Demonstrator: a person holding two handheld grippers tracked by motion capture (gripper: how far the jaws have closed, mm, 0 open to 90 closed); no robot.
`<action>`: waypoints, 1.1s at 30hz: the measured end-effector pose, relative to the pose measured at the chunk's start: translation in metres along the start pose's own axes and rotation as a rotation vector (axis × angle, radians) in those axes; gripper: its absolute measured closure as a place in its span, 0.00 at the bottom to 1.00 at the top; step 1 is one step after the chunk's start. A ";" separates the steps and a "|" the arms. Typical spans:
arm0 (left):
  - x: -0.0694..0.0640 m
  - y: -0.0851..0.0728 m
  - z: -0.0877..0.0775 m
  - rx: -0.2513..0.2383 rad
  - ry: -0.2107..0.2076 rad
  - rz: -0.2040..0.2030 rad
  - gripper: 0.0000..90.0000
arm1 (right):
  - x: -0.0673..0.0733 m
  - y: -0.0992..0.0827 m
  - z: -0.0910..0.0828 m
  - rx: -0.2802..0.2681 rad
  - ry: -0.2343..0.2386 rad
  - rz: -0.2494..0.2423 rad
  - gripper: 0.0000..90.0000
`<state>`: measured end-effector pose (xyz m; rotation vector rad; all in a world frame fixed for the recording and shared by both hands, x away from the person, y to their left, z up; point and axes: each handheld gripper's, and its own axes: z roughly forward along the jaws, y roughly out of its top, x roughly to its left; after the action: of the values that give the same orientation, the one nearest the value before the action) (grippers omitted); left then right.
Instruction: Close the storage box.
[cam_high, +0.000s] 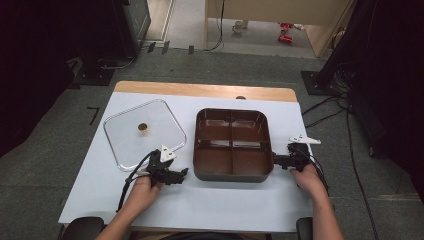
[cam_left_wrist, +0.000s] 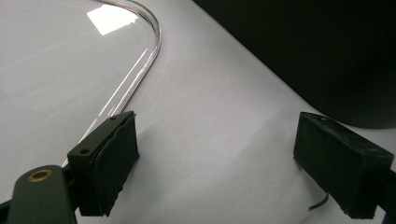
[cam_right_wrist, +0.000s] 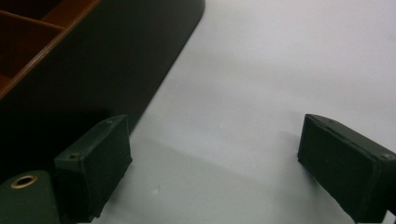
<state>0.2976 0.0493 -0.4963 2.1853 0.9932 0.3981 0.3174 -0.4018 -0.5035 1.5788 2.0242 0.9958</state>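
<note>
Two grippers rest low on the white table, jaws spread apart and empty. The left gripper sits between the clear lid and the brown four-compartment tray, touching neither. The right gripper lies just beside the tray's right wall. The tray stands at table centre, with the lid flat to its left.

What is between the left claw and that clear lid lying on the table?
Nothing visible. The left claw sits open on the bare white table, just off the near corner of the clear lid. In the left gripper view the lid's curved rim runs right beside one pad, with bare tabletop between the jaws.
</note>
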 end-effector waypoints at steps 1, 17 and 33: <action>0.000 0.001 0.000 0.010 -0.002 0.006 0.15 | 0.000 0.000 0.000 0.000 0.000 0.000 0.10; 0.006 0.014 -0.017 0.038 -0.084 0.057 0.16 | 0.000 0.000 0.000 0.000 0.000 0.000 0.10; 0.028 0.027 -0.035 0.034 -0.055 0.045 0.19 | 0.000 0.000 0.000 0.000 0.000 -0.001 0.10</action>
<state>0.3126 0.0742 -0.4530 2.2402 0.9291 0.3416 0.3173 -0.4019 -0.5035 1.5772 2.0250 0.9949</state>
